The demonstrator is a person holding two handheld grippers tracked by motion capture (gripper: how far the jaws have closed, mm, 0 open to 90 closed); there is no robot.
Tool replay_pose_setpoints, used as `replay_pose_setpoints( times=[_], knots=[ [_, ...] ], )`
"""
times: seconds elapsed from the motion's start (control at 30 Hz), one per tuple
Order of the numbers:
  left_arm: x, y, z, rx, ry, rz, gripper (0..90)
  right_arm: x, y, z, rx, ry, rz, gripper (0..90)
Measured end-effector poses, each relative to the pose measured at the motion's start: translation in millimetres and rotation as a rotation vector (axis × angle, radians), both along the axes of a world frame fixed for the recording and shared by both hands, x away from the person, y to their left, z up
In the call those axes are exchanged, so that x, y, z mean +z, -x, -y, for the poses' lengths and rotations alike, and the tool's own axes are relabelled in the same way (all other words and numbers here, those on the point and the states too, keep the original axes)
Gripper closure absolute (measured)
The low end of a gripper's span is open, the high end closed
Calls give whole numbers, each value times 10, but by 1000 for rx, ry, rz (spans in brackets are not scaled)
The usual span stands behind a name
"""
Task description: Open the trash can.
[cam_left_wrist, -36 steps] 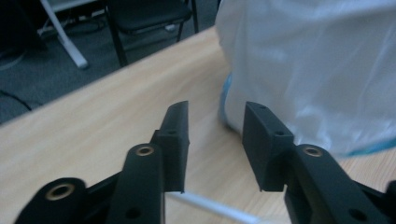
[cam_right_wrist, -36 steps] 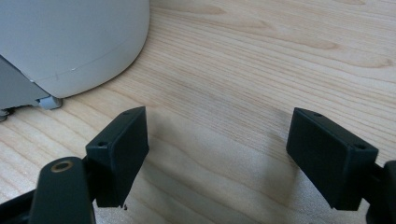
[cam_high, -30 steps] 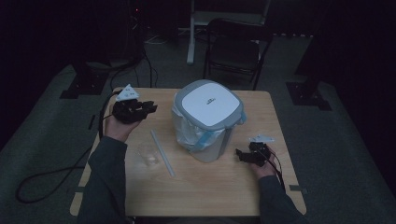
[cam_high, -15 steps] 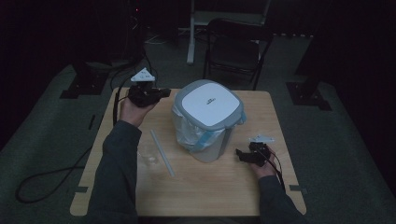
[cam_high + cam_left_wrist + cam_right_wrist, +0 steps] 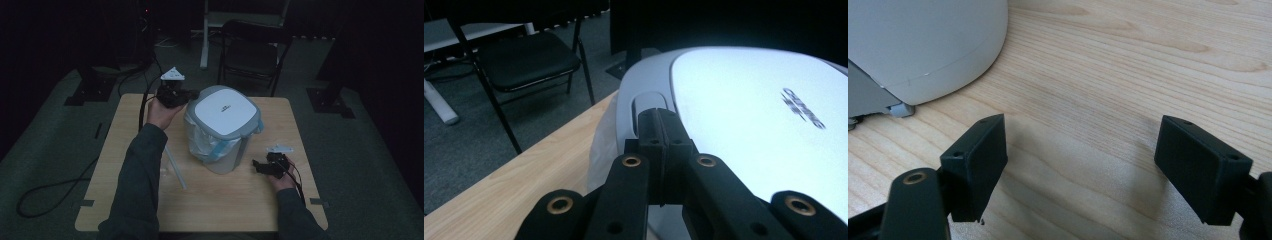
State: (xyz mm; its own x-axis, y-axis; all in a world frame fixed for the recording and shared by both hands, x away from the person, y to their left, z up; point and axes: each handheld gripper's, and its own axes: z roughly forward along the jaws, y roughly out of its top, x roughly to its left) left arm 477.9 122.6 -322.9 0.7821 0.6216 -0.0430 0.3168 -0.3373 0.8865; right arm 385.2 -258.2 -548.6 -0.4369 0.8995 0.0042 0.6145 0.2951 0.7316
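the left tool (image 5: pixel 659 127), pressed together and empty, hovered at the bin lid (image 5: pixel 749 115); the right tool (image 5: pixel 1080 165) rested spread on the counter (image 5: pixel 1128 65).

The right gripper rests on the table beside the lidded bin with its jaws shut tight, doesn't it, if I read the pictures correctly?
Not quite: the right gripper does rest on the table beside the lidded bin, but its jaws stand wide open, with bare wood between them, as the right gripper view shows. The shut jaws are those of the left gripper, up at the bin's lid.
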Motion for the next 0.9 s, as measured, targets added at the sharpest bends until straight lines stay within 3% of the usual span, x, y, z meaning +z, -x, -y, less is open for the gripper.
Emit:
replay_pose_setpoints(
  times=[0.17,0.33,0.6,0.67,0.9],
  knots=[
    [31,-63,75,9,-24,-4,900,0,2,-1,-1,0,0,199],
    [5,-116,88,15,2,-20,900,0,3,-1,-2,1,0,199],
    [9,-90,127,30,-35,-7,900,-1,3,-1,-1,1,1,199],
    [18,-93,91,28,-8,-21,900,0,4,-2,-2,0,0,200],
    [12,-20,-88,71,-35,-17,788,0,4,-1,-2,0,0,199]
  ],
)
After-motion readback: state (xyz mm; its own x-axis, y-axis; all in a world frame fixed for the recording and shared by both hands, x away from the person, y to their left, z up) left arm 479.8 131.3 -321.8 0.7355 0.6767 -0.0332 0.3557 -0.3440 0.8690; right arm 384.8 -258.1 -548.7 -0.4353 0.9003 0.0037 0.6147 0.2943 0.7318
